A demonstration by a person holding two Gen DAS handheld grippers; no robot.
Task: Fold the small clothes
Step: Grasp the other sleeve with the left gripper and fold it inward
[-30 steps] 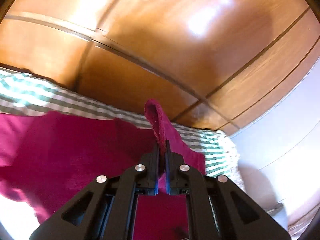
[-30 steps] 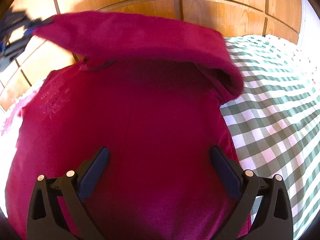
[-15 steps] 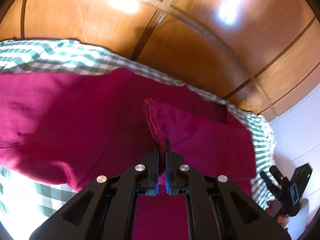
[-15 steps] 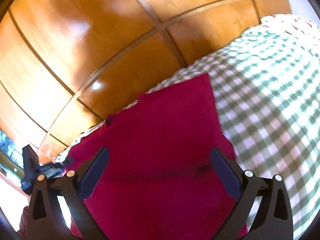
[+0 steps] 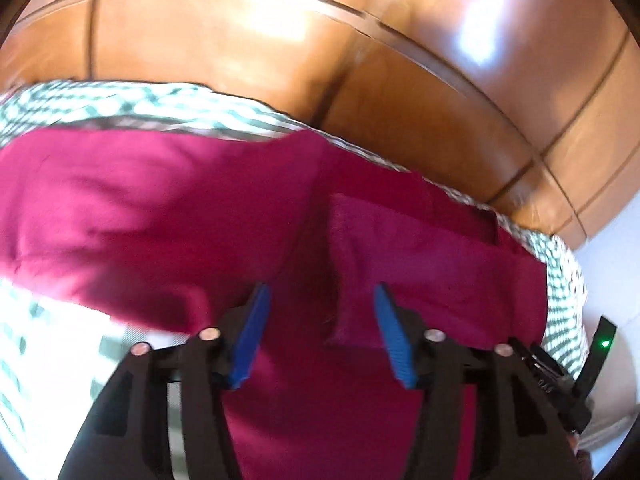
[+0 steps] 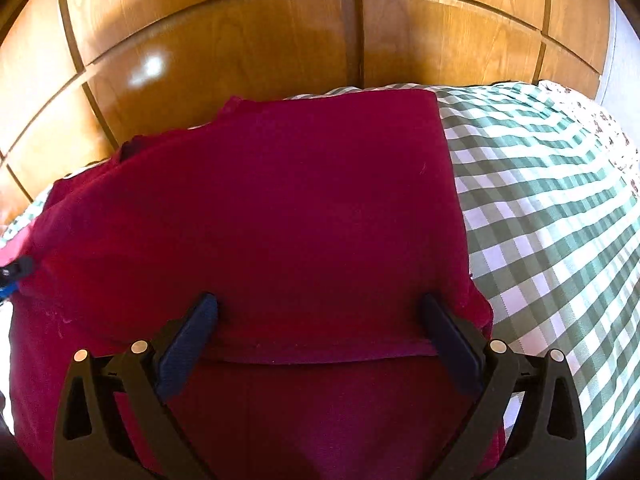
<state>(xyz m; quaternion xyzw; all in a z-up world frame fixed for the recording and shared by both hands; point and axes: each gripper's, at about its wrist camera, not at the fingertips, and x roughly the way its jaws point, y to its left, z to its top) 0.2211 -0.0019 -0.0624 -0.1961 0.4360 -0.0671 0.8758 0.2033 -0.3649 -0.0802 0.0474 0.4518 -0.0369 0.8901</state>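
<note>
Left gripper [image 5: 320, 300] up close, its jaws just sprung apart, blue pads [image 5: 252, 336] spread either side of a raised fold of the magenta garment [image 5: 160, 216], and neither pad is pressing on it. Nothing held there. Over in the right wrist view, the right gripper [image 6: 318, 310] stands wide open above the same garment [image 6: 280, 208], a hemmed edge lying between its dark pads [image 6: 188, 344], no grip. The cloth lies folded over on itself, spread across the green-and-white checked bedcover [image 6: 540, 208]. Beyond the garment's far edge, the bedcover runs to glossy wooden panelling [image 6: 240, 40] with dark grooves.
</note>
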